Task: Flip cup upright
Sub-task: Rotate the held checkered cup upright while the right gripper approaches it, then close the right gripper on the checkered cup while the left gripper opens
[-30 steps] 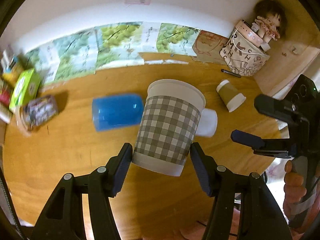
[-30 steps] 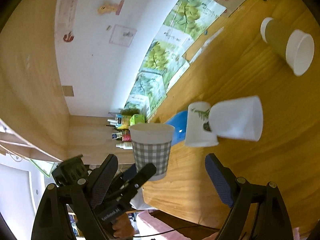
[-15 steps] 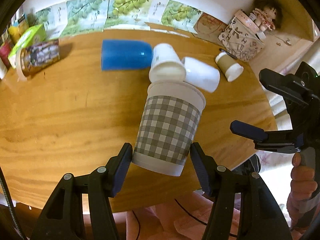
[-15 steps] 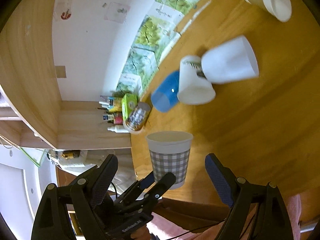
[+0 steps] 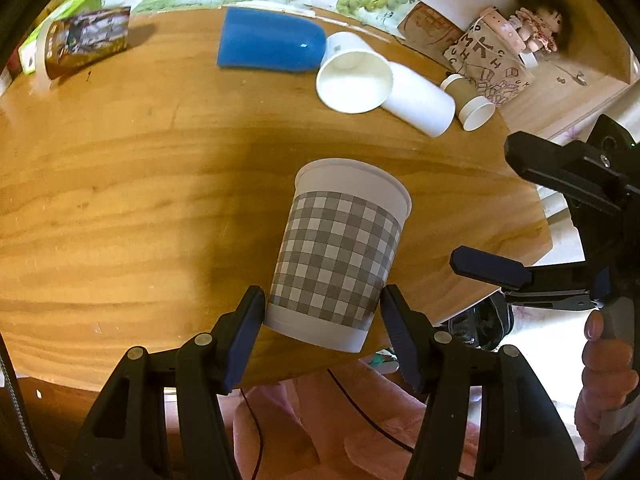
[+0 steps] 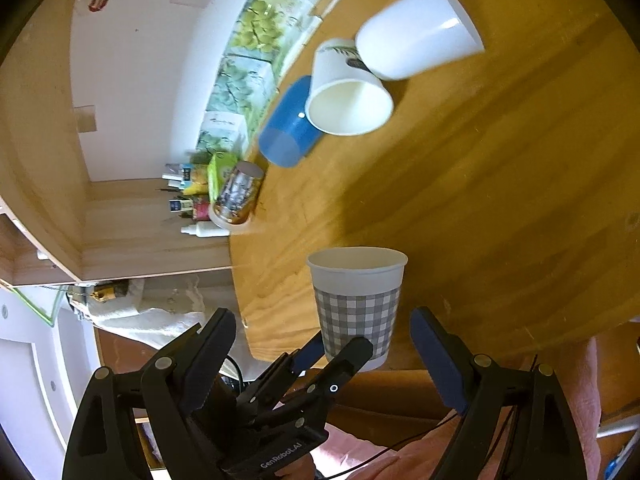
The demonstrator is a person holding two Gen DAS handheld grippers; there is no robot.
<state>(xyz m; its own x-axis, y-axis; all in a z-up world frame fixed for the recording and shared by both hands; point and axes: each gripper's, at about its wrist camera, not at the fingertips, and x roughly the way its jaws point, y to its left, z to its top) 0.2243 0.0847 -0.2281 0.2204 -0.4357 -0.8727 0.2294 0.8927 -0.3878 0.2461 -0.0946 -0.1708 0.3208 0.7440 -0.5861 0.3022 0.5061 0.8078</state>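
Observation:
My left gripper (image 5: 322,312) is shut on the base of a grey-and-white checked paper cup (image 5: 340,256) and holds it mouth up over the near edge of the round wooden table (image 5: 120,200). The right wrist view shows the same cup (image 6: 358,300) upright, rim on top, with the left gripper (image 6: 340,354) on its base. My right gripper (image 6: 324,344) is open and empty, to the right of the cup; in the left wrist view it (image 5: 516,208) hangs off the table's right edge.
Several cups lie on their sides at the back: a blue one (image 5: 268,44), a white printed one (image 5: 352,74), a plain white one (image 5: 420,98) and a brown one (image 5: 470,98). A foil-wrapped jar (image 5: 84,42) lies at the left. A patterned bag (image 5: 488,64) and a doll (image 5: 536,28) stand at the back right.
My left gripper has pulled the checked cup back and down toward the table's near edge, away from the lying cups. The right gripper has stayed open beside it.

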